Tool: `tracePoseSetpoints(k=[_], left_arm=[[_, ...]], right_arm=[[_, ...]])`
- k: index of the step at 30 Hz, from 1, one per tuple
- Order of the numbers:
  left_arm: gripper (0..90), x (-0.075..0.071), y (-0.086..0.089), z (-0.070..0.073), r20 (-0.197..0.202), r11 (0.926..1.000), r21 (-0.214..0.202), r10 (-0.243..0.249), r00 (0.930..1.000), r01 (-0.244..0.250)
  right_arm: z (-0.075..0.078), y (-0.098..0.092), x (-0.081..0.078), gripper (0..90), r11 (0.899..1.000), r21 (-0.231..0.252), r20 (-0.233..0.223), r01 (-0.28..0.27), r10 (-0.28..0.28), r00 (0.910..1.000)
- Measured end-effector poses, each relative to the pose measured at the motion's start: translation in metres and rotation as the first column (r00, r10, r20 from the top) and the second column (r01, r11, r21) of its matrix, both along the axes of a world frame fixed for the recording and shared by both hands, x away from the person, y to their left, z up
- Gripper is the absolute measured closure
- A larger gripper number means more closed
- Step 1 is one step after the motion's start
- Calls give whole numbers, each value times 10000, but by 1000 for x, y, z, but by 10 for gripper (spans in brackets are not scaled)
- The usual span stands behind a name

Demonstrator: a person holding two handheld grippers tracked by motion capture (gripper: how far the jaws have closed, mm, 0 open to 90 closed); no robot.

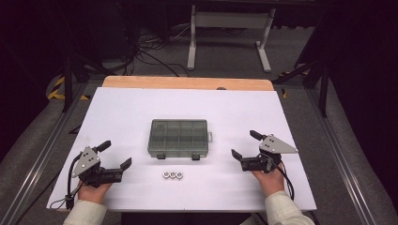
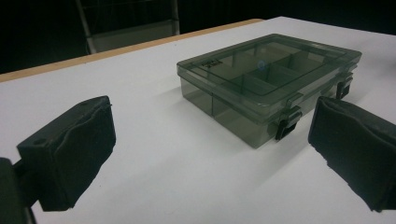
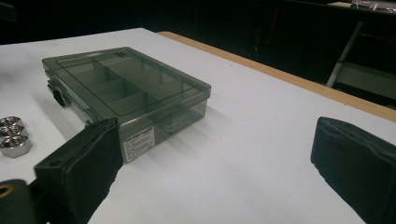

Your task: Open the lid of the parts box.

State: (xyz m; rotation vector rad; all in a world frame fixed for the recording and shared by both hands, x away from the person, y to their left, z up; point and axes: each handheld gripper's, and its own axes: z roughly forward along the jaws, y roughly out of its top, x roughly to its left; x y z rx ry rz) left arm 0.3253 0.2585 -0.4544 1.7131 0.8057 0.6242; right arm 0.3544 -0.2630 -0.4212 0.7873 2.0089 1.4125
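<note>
Smoky, see-through plastic box point(image 1: 179, 138) with inner dividers, lid closed and two dark latches on its near edge, flat at the middle of the white table point(image 1: 141, 108). Just in front of the box, near its near edge but apart from it: three metal nuts point(image 1: 172, 175) in a short row, touching one another. To the left of the box and slightly nearer the table's front edge: left gripper point(image 1: 115, 154), held in a hand point(image 1: 94, 191), jaws spread wide, nothing between them, cable trailing down toward the table's front edge. To the right of the box, at about the same depth: right gripper point(image 1: 246, 144), held in a hand point(image 1: 270, 179), jaws likewise spread wide and empty, grey three-cornered plate on top. In the left gripper view: box point(image 2: 268, 84) beyond and between the two black jaws, well apart from both, latches facing the camera's right. In the right gripper view: box point(image 3: 126, 88) beyond the jaw on the camera's left, a white label on its side wall, nuts point(image 3: 13, 135) at the frame's left edge beside the box. Behind the box: bare wooden strip point(image 1: 187, 83) along the table's far edge.
</note>
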Motion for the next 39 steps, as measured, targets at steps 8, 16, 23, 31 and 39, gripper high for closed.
tracePoseSetpoints(k=[8, 16, 23, 31, 39], left_arm=[[12, 0, 0, 1, -18, 10000, 60, -26, 10000, 26], [20, 4, -2, 6, -294, 9993, 261, -268, 9992, 275], [4, 11, -5, 9, -518, 9990, 177, -397, 9979, 406], [2, 22, -12, 16, -658, 9983, 93, -563, 9962, 571], [6, 38, -24, 18, -689, 9974, 42, -710, 9951, 715]], right_arm=[[1, 0, 0, 20, 9998, 179, 36, -99, 98, 9999], [3, 4, 0, 7, 9995, 106, 16, -295, 294, 9996], [7, 13, 3, 7, 9976, -14, -167, -688, 688, 9975], [18, 33, 12, 16, 9934, -80, -382, -1147, 1143, 9927], [19, 56, 23, 39, 9895, -290, -687, -1414, 1392, 9879]])
